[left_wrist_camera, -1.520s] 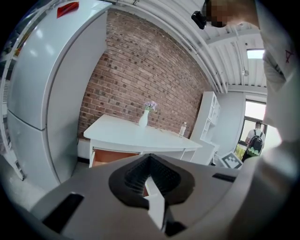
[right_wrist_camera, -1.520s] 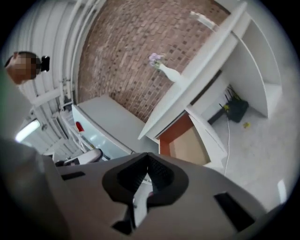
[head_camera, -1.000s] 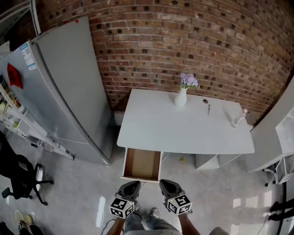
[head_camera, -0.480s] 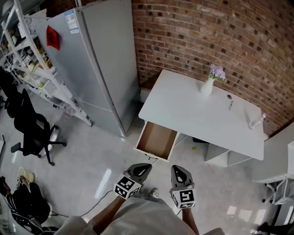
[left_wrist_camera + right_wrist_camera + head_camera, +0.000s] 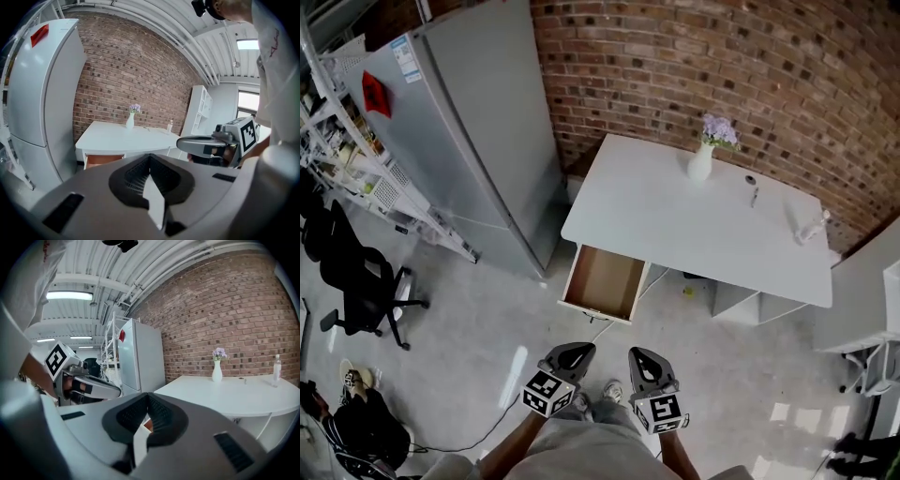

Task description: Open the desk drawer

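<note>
Two grippers, we find, are clenched on nothing; left gripper and right gripper sit side by side low in the head view, well apart from the desk; drawer stands pulled out under the desk's left end, brown inside showing; vase is upright near the brick wall.
</note>
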`<state>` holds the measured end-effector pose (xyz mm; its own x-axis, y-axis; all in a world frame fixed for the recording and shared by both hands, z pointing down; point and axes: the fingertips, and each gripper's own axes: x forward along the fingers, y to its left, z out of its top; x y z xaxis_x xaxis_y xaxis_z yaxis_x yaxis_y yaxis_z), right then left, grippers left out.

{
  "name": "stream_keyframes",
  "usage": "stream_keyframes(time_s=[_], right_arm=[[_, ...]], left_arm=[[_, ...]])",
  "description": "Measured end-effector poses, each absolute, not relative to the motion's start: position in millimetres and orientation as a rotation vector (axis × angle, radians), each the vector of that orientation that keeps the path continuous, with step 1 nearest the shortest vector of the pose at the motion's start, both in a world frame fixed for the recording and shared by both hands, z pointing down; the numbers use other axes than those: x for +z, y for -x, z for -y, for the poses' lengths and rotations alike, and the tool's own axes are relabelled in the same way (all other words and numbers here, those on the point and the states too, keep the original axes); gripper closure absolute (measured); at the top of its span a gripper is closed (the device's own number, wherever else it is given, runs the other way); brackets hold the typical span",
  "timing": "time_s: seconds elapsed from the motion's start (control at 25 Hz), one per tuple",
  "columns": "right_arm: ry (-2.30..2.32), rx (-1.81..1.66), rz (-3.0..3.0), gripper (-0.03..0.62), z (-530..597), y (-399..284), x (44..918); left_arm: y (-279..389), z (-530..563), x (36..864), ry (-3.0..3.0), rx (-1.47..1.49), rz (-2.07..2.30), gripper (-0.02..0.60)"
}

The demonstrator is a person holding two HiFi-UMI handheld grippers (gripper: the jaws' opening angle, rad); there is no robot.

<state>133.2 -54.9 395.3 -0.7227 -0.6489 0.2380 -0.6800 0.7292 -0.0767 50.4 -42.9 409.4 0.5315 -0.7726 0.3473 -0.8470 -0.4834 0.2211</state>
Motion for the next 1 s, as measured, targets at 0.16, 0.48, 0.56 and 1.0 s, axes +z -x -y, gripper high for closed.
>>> stream_keyframes(time_s=[0.16,0.48,0.56,1.0], right_arm=[[-1.080,0.269,2.743,0.577,45.8,-129.4,398.3],[-1.116,0.267,2.695,0.577,4.8,-111.5,405.9],[-1.131,0.260,2.689,0.577,-15.5,-101.6,403.5],[-1.215,0.196,2.722,0.577,-132.1,-69.7,376.9]], left_arm=[[-57.7,49.8,402.2,-2.461,0.281,1.311,0.569],[-22.1,-11.2,416.2,-2.432,0.269,1.328,0.569],[-9.7,-36.9,419.4,-2.415,0.263,1.335,0.569],[15.6,-143.8,399.7,-2.510,0.214,1.344,0.569]])
